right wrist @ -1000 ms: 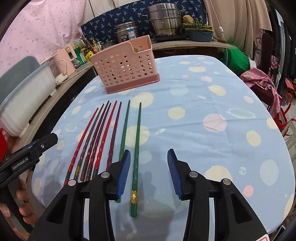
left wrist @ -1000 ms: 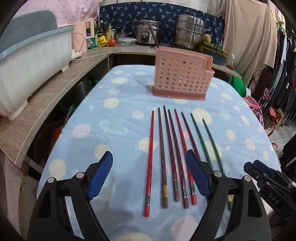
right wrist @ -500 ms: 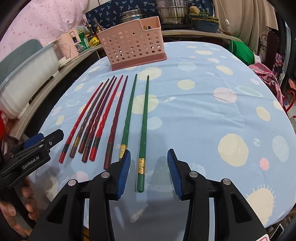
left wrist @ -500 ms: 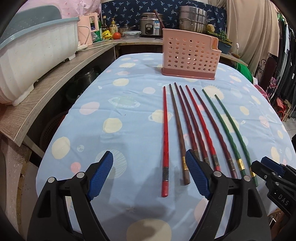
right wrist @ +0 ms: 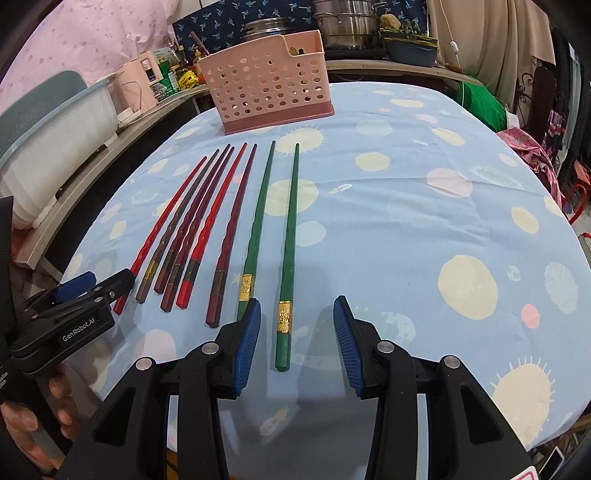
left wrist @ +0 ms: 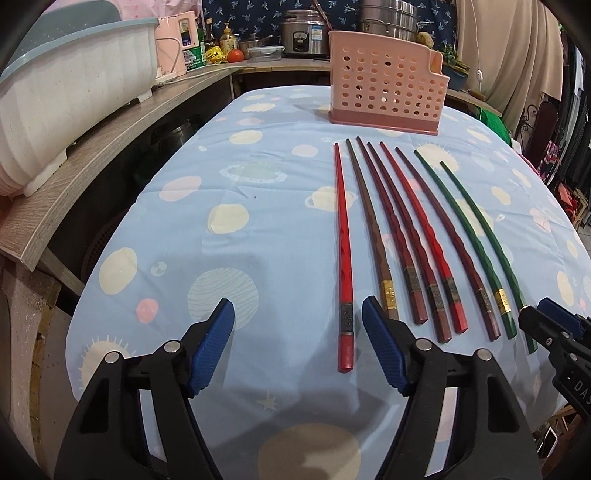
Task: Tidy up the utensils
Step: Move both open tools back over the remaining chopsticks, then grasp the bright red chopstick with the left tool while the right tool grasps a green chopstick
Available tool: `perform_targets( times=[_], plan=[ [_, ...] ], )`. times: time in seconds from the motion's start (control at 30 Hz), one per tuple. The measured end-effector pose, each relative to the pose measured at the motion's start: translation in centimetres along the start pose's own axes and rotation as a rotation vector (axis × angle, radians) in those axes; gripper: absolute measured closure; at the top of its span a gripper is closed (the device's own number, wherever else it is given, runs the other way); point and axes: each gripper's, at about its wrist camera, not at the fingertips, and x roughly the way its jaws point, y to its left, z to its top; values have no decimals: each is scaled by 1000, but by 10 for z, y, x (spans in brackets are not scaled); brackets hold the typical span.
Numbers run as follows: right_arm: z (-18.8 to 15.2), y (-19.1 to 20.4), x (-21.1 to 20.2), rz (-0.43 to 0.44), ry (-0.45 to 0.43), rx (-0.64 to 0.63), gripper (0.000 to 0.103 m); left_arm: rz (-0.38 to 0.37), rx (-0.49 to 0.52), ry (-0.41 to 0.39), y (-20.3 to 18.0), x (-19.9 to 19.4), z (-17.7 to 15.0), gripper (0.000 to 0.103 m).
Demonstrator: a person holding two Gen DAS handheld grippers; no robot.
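Note:
Several chopsticks lie side by side on the blue spotted tablecloth [left wrist: 236, 192], pointing at a pink perforated holder [left wrist: 388, 96] [right wrist: 269, 92] at the far end. My left gripper [left wrist: 297, 314] hovers over the near end of the leftmost red chopstick [left wrist: 343, 258]. Its jaws are closing, and the chopstick lies between them, close to the right finger, untouched. My right gripper [right wrist: 295, 314] stands open astride the near end of the rightmost green chopstick [right wrist: 286, 280], pads clear of it. Each gripper shows in the other's view: the left gripper [right wrist: 99, 286] and the right gripper [left wrist: 546, 314].
A wooden shelf [left wrist: 92, 166] with a white tub [left wrist: 74, 92] runs along the table's left side. Pots and bottles [left wrist: 303, 33] crowd the counter behind the holder. Clothes [right wrist: 532, 155] hang beyond the right edge. A hand [right wrist: 33, 424] holds the left gripper.
Both grippers have sunk toward the chopsticks' near ends. The left one now frames only the red chopstick instead of several, and its jaws stand narrower.

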Motion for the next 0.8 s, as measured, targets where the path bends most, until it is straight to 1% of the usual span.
perform_targets(
  times=[0.1, 0.5, 0.63, 0.73, 0.8],
  plan=[
    [0, 1, 0, -8, -3, -8, 63, 0, -4, 15, 1, 3, -1, 38],
    [-3, 5, 0, -38, -14, -39, 64, 1, -10, 15, 1, 4, -2, 39],
    [-3, 6, 0, -47, -16, -47, 66, 1, -9, 15, 1, 4, -2, 42],
    [-4, 6, 0, -59, -20, -53, 70, -3, -4, 14, 0, 4, -2, 45],
    [-4, 6, 0, -64, -22, -57, 72, -2, -4, 13, -1, 4, -2, 46]
  ],
)
